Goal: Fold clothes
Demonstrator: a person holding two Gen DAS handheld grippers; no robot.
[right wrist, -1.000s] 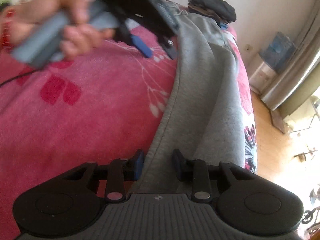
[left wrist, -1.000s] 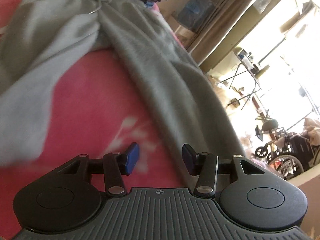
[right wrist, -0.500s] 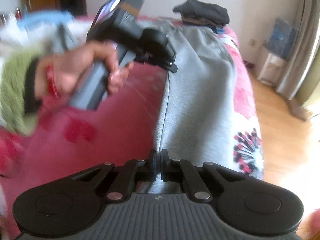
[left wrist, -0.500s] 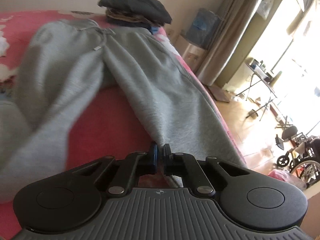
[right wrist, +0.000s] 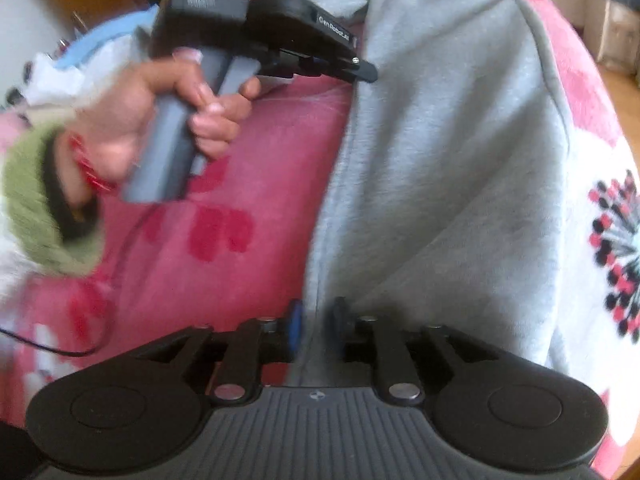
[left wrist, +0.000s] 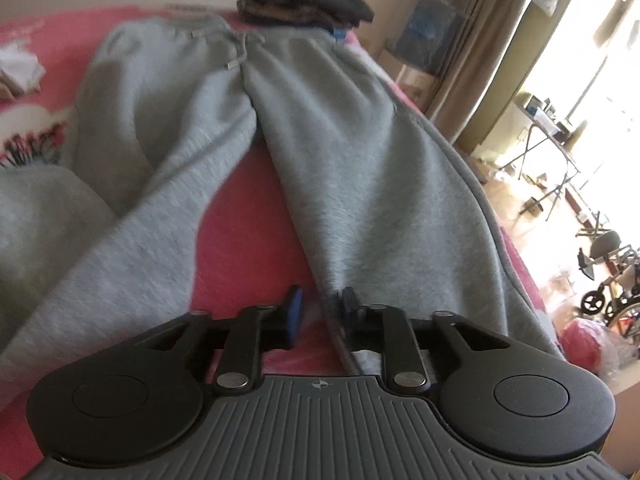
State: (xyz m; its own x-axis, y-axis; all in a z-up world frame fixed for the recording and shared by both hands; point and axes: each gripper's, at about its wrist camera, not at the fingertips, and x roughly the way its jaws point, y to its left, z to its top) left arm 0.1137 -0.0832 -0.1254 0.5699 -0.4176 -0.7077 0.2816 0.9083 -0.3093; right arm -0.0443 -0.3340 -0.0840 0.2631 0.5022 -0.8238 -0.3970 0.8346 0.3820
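Bed [left wrist: 244, 236]: pink fleecy blanket, floral print.
Sweatpants [left wrist: 360, 152]: grey, soft, spread flat (drawstring waist far end).
Left gripper [left wrist: 319, 312]: parted, straddling leg edge.
Right gripper [right wrist: 315, 320]: parted, likewise.

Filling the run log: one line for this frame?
stage: grasp release | left gripper: open at leg edge of grey fleece sweatpants | right gripper: open

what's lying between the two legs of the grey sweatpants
Only bare pink blanket shows between the sweatpants' legs, in the left wrist view; nothing else rests on that stretch.
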